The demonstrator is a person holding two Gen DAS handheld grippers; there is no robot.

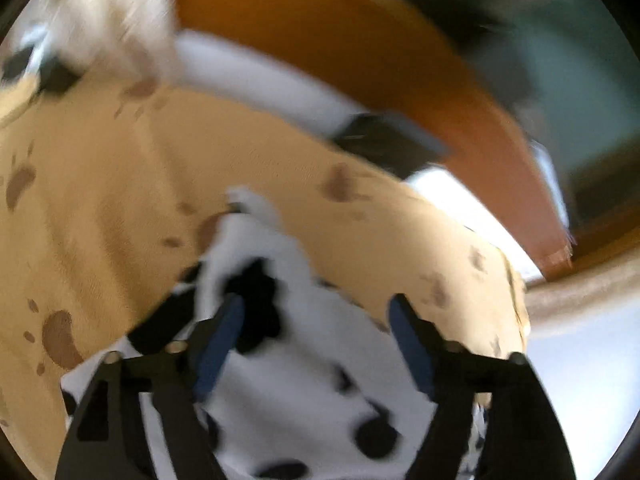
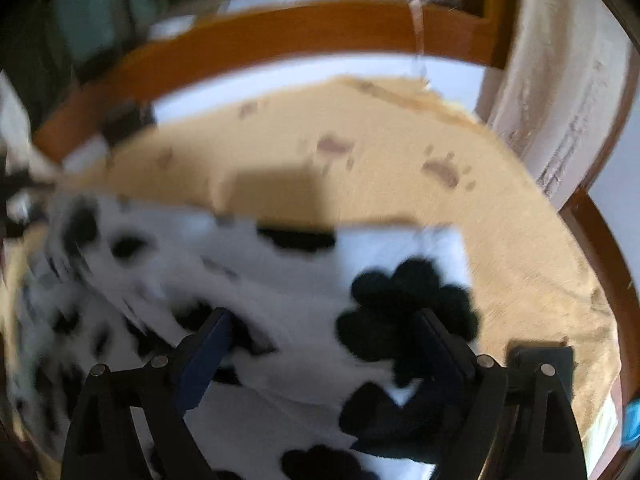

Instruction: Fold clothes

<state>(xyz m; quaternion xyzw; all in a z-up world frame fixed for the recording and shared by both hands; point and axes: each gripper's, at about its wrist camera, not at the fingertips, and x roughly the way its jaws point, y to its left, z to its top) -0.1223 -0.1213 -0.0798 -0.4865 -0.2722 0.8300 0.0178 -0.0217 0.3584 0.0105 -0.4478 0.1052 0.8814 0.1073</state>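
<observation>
While both views are blurring with motion, the tan spotted cover [image 1: 120, 184] is filling the left half of the left wrist view, its brown blotches scattering from nine o'clock down toward seven. At ten o'clock a small dark object [image 1: 56, 76] is lying on the cover's edge, too smeared to identify. The white garment with black patches [image 1: 312, 360] is lying on the cover from the centre down to six o'clock, and the left gripper [image 1: 316, 308] is hanging over it with its jaws spread wide — the blue pads [image 1: 218, 344] are standing apart on either side of the cloth and are not pinching it. Toward one o'clock a dark flat object [image 1: 392, 140] is sitting at the cover's far edge against a white strip, and beyond it the orange-brown wooden frame [image 1: 360, 40] is curving across to three o'clock.

Across in the right wrist view, the same garment [image 2: 248, 272] is spreading from nine o'clock to the centre, its squared corner reaching toward three o'clock over the tan cover [image 2: 400, 160]. The right gripper [image 2: 324, 320] is likewise released, jaws wide, with the cloth lying beneath and between them but not clamped. At four o'clock a dark block [image 2: 540, 356] is resting on the cover just beside the right-hand finger. The wooden frame [image 2: 280, 32] is arching across twelve o'clock — a pale upright surface [image 2: 560, 100] is standing at two o'clock.
</observation>
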